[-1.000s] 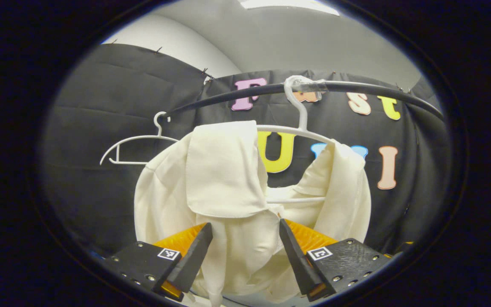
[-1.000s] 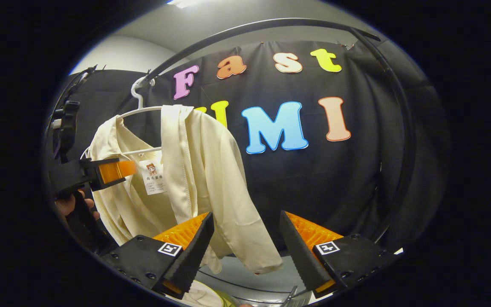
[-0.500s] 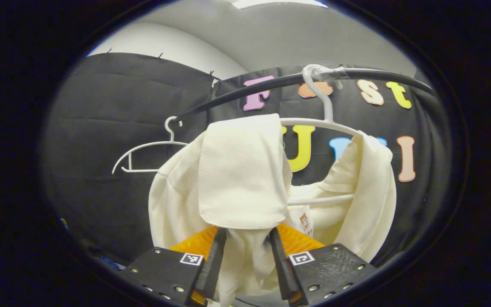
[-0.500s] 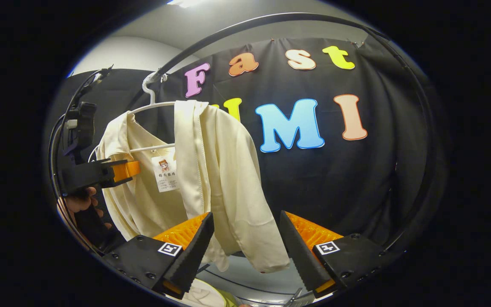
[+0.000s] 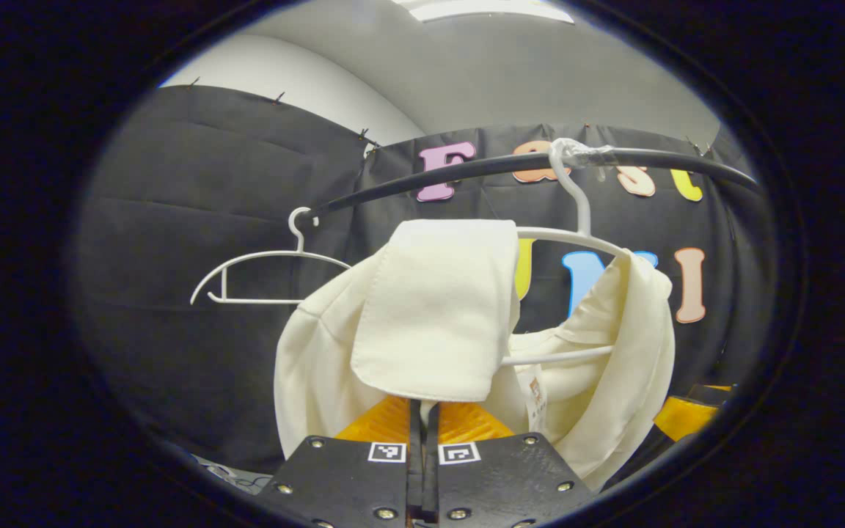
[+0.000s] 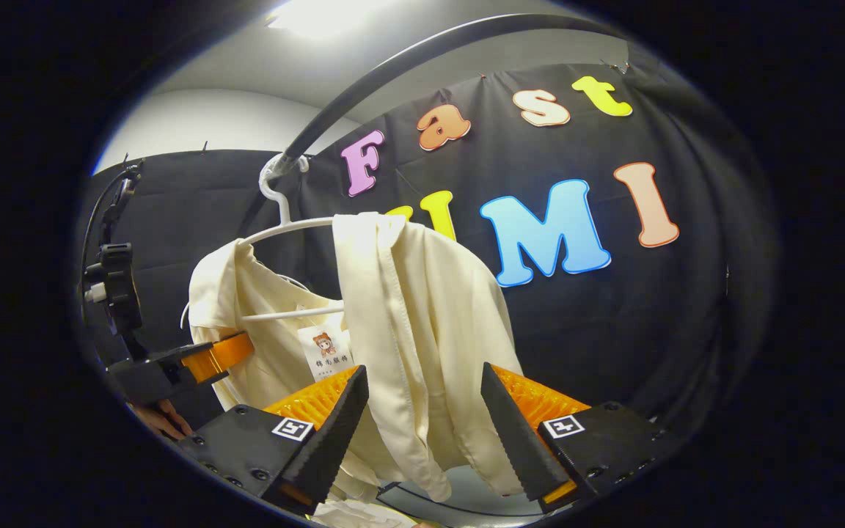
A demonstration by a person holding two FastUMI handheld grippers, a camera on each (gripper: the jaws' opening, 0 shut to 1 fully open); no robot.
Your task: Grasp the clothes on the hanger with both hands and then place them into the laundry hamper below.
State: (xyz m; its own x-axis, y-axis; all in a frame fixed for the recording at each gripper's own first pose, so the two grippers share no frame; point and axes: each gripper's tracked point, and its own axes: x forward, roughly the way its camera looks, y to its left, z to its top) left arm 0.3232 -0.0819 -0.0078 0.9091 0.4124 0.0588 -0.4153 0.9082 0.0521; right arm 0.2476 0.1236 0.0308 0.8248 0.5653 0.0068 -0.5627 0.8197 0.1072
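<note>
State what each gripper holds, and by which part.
Left gripper: shut on the cream shirt, low on its front. Right gripper: open around the hanging sleeve, holding nothing.

- Shirt (image 5: 430, 323) hangs on a hanger (image 5: 576, 227), hooked over the rail (image 5: 481, 167).
- A second hanger (image 5: 261, 275) hangs left of it.
- Left gripper (image 5: 422, 433) sits below the shirt's folded flap.
- Right gripper (image 6: 422, 433) straddles the hanging sleeve (image 6: 430, 352).

Black cloth wall (image 5: 232, 220) pinned along top edge. Pale plaster wall (image 5: 298, 77) above cloth. Ceiling light (image 6: 320, 15) above cloth, bright, overhead.
</note>
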